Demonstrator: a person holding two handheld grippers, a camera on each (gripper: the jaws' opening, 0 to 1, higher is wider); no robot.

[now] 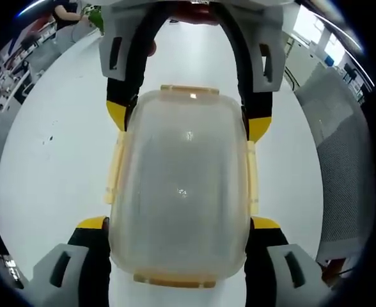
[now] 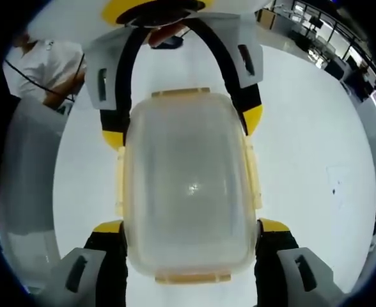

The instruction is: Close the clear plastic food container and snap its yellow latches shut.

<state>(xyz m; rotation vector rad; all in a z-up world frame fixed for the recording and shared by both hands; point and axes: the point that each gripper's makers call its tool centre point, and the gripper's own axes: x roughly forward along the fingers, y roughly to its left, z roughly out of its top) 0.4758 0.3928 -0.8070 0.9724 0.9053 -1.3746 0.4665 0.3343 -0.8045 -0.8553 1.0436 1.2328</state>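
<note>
The clear plastic food container [image 1: 181,185] lies lid-up on the white table [image 1: 54,166], and the lid is on. Pale yellow latches [image 1: 189,90] show at both ends and along both long sides; whether they are snapped down cannot be told. My left gripper [image 1: 178,222] holds the near end, with a yellow-tipped jaw against each long side. My right gripper [image 1: 188,121] grips the far end in the same way. In the right gripper view the container [image 2: 188,185] sits between my right gripper [image 2: 191,225] and my left gripper [image 2: 181,128].
White table surface [image 2: 309,147] spreads on all sides. A grey mesh panel [image 1: 341,166] stands at the right of the left gripper view. A person in a white top [image 2: 41,64] is at the upper left of the right gripper view.
</note>
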